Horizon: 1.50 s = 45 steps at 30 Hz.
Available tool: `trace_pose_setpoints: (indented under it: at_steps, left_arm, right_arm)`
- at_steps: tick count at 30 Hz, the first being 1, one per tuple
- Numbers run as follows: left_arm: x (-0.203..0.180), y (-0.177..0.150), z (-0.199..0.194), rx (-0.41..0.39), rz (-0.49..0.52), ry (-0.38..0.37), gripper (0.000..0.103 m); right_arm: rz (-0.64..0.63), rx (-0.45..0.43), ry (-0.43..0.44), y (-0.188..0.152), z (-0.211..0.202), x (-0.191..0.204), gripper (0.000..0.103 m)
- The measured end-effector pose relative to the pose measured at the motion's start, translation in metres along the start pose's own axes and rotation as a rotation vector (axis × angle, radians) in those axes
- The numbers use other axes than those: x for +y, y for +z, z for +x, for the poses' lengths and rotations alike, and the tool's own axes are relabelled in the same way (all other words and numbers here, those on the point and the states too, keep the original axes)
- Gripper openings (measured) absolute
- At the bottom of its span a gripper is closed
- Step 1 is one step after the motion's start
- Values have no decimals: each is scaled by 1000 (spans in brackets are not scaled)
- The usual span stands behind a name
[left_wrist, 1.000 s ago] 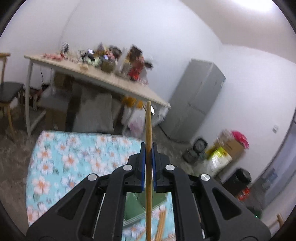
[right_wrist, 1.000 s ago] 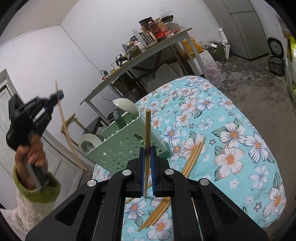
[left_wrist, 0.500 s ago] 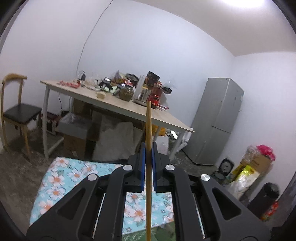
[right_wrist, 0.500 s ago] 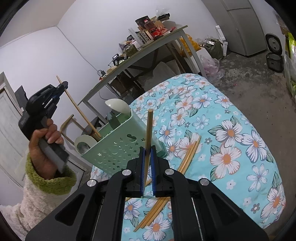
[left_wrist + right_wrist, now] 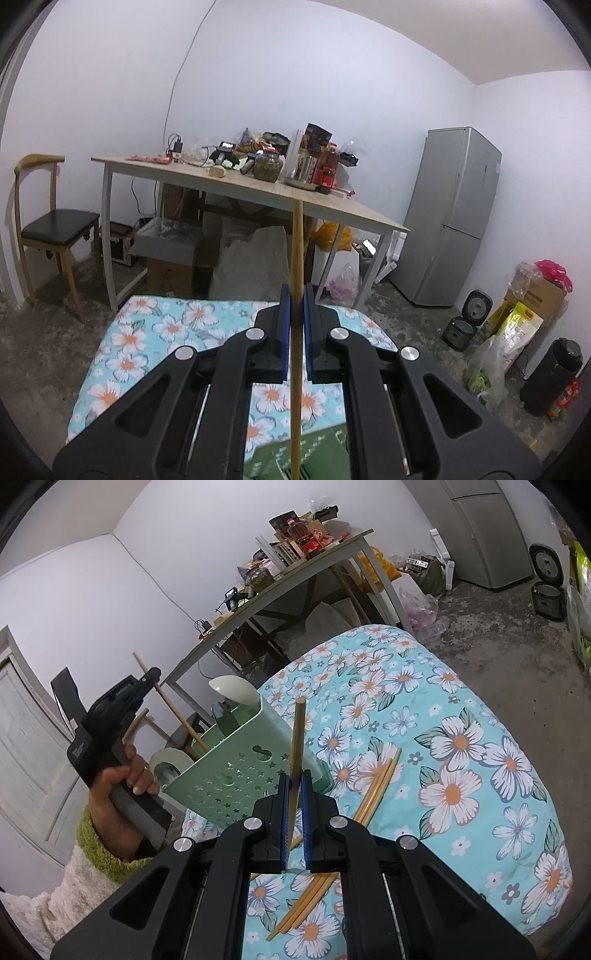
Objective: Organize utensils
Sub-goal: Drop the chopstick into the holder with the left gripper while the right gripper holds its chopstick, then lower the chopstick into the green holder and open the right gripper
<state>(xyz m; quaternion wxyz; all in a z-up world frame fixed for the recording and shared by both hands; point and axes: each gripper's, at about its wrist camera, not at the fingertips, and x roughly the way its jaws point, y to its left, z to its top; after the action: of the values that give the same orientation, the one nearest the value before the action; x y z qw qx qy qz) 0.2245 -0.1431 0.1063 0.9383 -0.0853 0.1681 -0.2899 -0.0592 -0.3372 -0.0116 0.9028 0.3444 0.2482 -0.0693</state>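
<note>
My left gripper [image 5: 294, 328] is shut on a wooden chopstick [image 5: 296, 258] that stands upright through its blue pads. In the right wrist view that same left gripper [image 5: 151, 674] hangs over the pale green perforated utensil basket [image 5: 236, 775], and the lower end of its chopstick [image 5: 173, 709] dips inside the basket. My right gripper [image 5: 293, 805] is shut on a second chopstick [image 5: 298, 734], in front of the basket. Several loose chopsticks [image 5: 373, 794] lie on the floral tablecloth [image 5: 461, 775]. A pale spoon [image 5: 232, 690] stands in the basket.
A cluttered wooden table [image 5: 258, 184], a chair [image 5: 48, 221] and a grey fridge [image 5: 454, 218] stand beyond the floral table. Bags, a black bin [image 5: 554, 369] and a rice cooker [image 5: 469, 317] sit on the floor at the right. A hand in a green-cuffed sleeve [image 5: 110, 786] holds the left gripper.
The left gripper has come down and tilted over the basket, so its chopstick's lower end now reaches inside. The right gripper has hardly moved.
</note>
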Motion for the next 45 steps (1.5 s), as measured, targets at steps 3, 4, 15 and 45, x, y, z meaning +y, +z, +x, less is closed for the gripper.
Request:
trace_pose_setpoints:
  at_steps: [3, 4, 15, 45]
  left_arm:
    - [5, -3, -6, 28, -19, -11, 8]
    - [6, -4, -8, 34, -20, -9, 15]
    - [15, -10, -56, 36, 10, -17, 39]
    - [75, -126, -147, 298, 137, 0, 59]
  right_arm:
    - [-4, -1, 1, -1, 0, 2, 7]
    - [-6, -1, 2, -1, 0, 2, 7]
    - [-33, -22, 5, -1, -9, 13, 6]
    - [-374, -297, 128, 104, -54, 148, 6]
